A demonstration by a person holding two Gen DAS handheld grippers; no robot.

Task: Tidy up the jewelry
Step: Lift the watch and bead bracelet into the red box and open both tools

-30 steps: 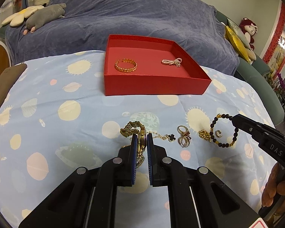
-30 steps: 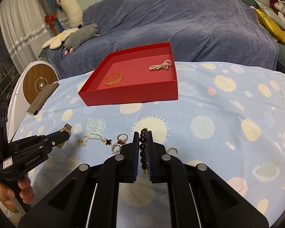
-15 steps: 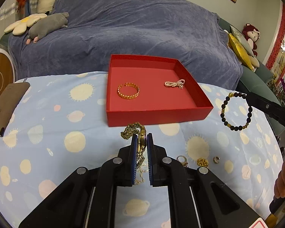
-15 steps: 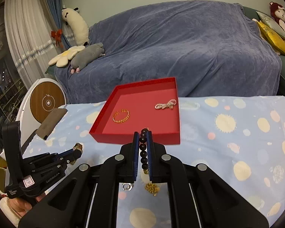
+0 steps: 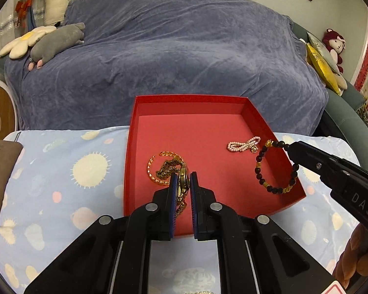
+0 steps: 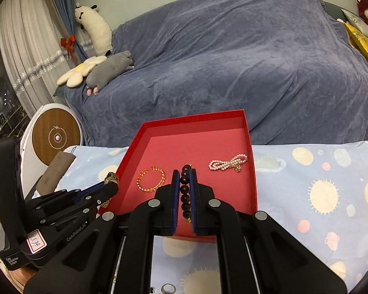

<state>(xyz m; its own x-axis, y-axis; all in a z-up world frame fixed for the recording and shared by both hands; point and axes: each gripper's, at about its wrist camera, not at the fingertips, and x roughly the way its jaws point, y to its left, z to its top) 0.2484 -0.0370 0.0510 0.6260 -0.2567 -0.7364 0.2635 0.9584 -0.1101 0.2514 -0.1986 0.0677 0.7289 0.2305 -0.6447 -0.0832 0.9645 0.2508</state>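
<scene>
A red tray (image 5: 277, 134) (image 6: 254, 171) sits on the patterned cloth near the sofa. In it lie a gold bangle (image 5: 151, 169) (image 6: 151, 180) and a pearl bracelet (image 5: 243, 144) (image 6: 229, 163). My left gripper (image 5: 183, 177) is shut on a gold watch (image 5: 181, 183), held above the tray's near left part; it also shows in the right wrist view (image 6: 111, 180). My right gripper (image 6: 184, 174) is shut on a dark bead bracelet (image 6: 185, 193), which hangs over the tray's right side in the left wrist view (image 5: 274, 169).
A blue sofa cover (image 5: 184, 49) rises behind the table. A brown flat object (image 5: 0, 171) lies at the cloth's left edge. A round wooden-faced device (image 6: 57, 137) stands left. A ring (image 6: 168, 288) lies on the cloth below the right gripper.
Both grippers lifted their pieces off the cloth and moved forward to above the tray. The watch and bead bracelet now hang over the tray's interior.
</scene>
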